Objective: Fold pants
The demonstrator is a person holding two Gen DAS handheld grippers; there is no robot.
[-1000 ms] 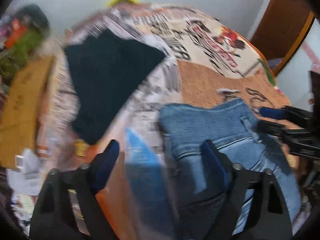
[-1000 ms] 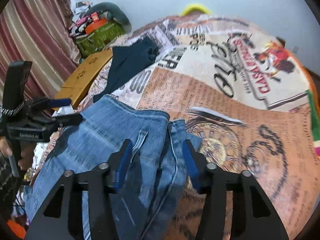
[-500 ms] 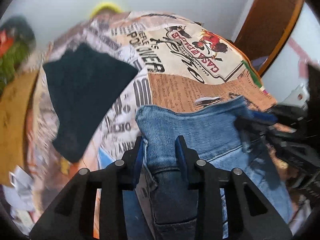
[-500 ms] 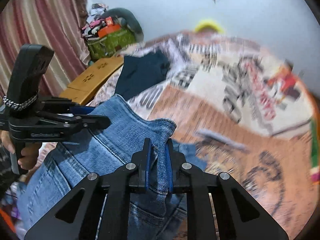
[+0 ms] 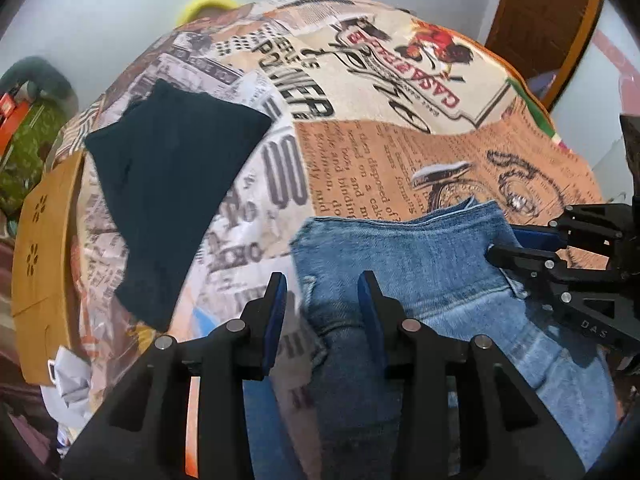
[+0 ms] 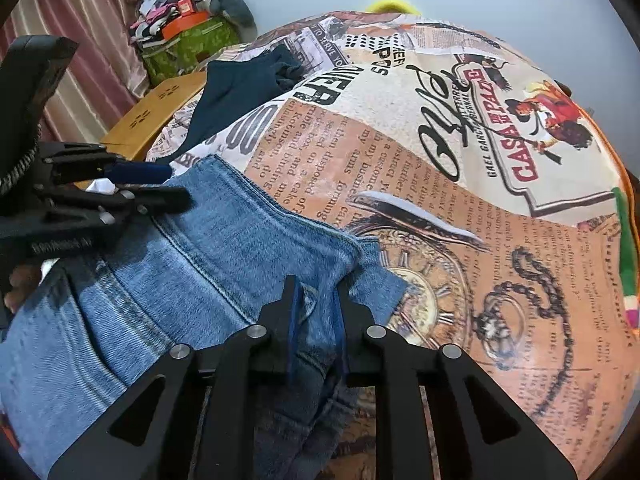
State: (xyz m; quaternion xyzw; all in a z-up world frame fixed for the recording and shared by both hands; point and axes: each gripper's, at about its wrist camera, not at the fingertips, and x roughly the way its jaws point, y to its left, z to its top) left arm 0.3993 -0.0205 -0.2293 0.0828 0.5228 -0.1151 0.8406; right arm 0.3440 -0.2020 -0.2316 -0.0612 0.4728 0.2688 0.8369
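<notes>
Blue jeans (image 5: 420, 264) lie across the near part of a printed bedspread (image 5: 380, 148). My left gripper (image 5: 322, 304) straddles their left edge; its jaws are opening, the left pad stands clear of the denim and the right pad rests against it. In the left wrist view my right gripper (image 5: 500, 248) reaches in from the right onto the far corner of the jeans. In its own view the right gripper (image 6: 317, 308) pinches a raised fold of the jeans (image 6: 240, 248), its jaws easing open slightly. The left gripper (image 6: 172, 184) shows at the left there.
A dark folded garment (image 5: 172, 168) lies on the bedspread to the left of the jeans. A wooden board (image 5: 44, 248) and a green bag (image 6: 188, 44) stand beside the bed on the left. A brown door (image 5: 540, 20) is at the far right, a striped curtain (image 6: 80, 40) at the left.
Both grippers went from wide apart to closed on the jeans. The left one slid right onto the denim edge, then its jaws spread again. The right one still grips its fold.
</notes>
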